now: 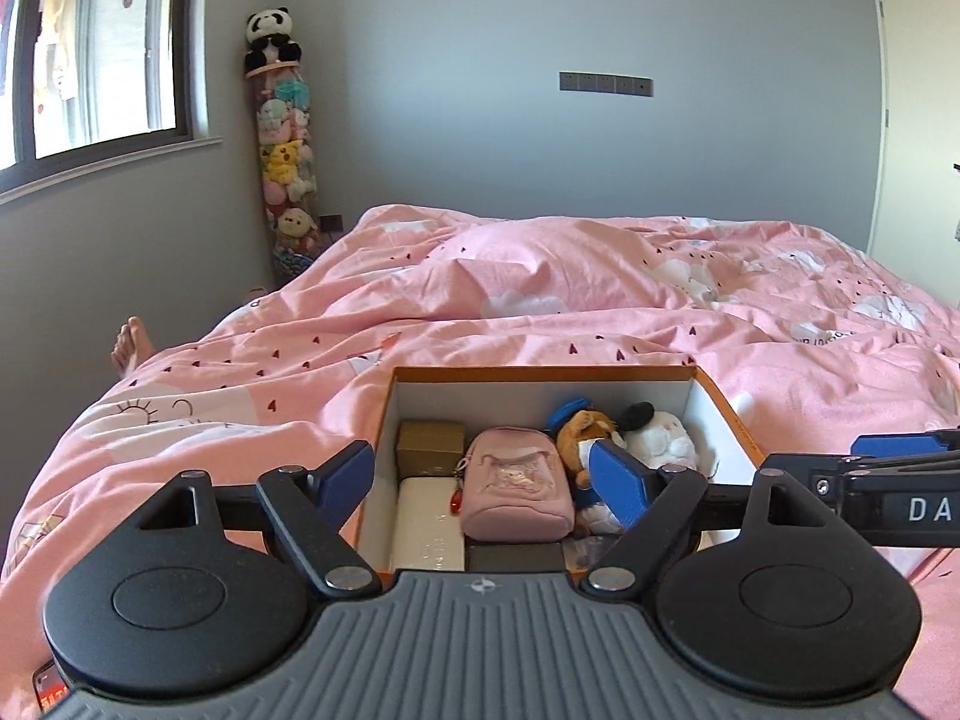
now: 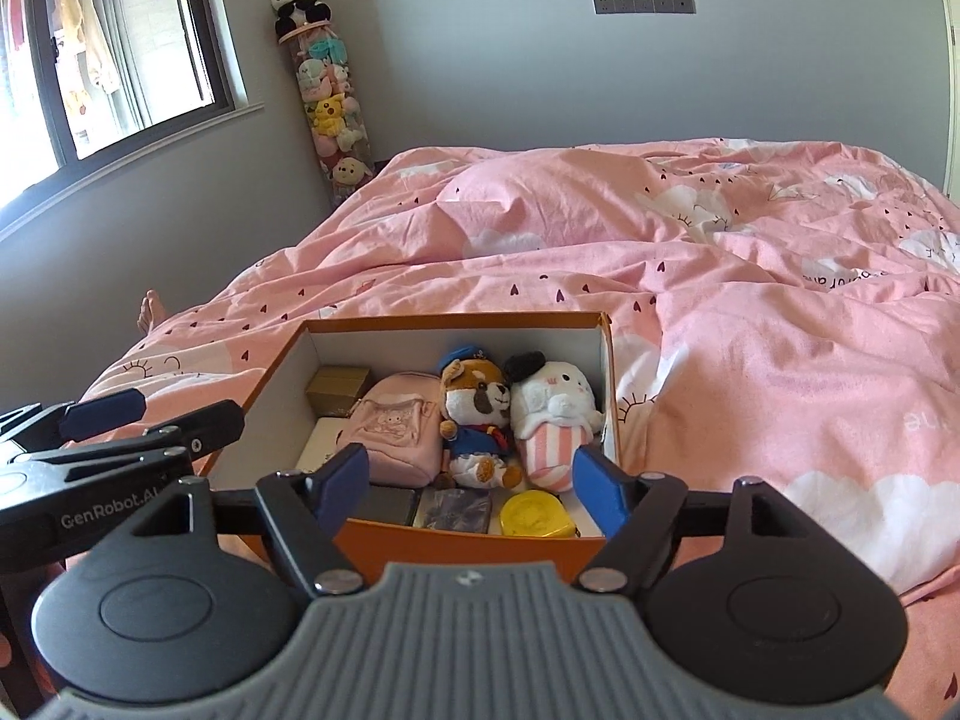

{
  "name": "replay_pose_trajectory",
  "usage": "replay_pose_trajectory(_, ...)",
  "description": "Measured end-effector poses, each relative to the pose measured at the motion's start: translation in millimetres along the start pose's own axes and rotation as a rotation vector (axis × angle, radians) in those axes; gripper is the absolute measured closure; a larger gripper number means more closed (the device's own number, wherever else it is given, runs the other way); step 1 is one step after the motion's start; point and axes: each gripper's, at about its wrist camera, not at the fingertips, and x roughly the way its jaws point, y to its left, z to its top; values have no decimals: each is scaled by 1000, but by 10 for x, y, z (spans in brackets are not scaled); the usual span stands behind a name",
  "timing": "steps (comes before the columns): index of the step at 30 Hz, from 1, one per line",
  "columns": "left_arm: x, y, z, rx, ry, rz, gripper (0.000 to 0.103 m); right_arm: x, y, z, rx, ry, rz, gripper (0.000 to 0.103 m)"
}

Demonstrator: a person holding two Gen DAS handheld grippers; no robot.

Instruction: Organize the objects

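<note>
box (image 2: 420, 543) packed w/ toys, pink duvet (image 2: 750, 312) around

A home bedroom: a bed (image 2: 720, 276) under a pink quilt fills the middle of the frame, a window (image 2: 120, 48) sits upper left, and a tube of plush toys (image 2: 330, 102) stands in the corner.

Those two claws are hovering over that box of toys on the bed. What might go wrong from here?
The box sits on a soft, rumpled duvet, so a push from either open claw, left claw or right claw, could tip or slide it. The dog plush, white plush and pink backpack are packed tightly, so grabbing one may drag a neighbour out. The claws are also close together and could bump.
</note>
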Motion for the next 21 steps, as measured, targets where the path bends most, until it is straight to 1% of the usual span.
replay_pose_trajectory(4, -41, 109, -83, -33, 0, 32, 8, -113, 99, -61, -18, -61, -5, 17)
replay_pose_trajectory(7, -46, 163, -169, -33, 23, 47, 8, -148, 186, -103, -54, -88, -17, 13)
replay_pose_trajectory(9, -44, 204, -223, -51, 45, 40, 8, -145, 247, -136, -84, -96, -36, 11)
replay_pose_trajectory(12, -22, 265, -310, -82, 86, 24, 8, -93, 301, -199, -104, -82, -66, 9)
replay_pose_trajectory(14, 18, 273, -348, -87, 116, 30, 8, -29, 306, -249, -104, -59, -86, 9)
replay_pose_trajectory(17, 76, 256, -376, -89, 140, 40, 8, 61, 264, -323, -86, -43, -98, 9)
replay_pose_trajectory(21, 162, 216, -410, -95, 176, 33, 8, 165, 173, -371, -53, -32, -120, 9)
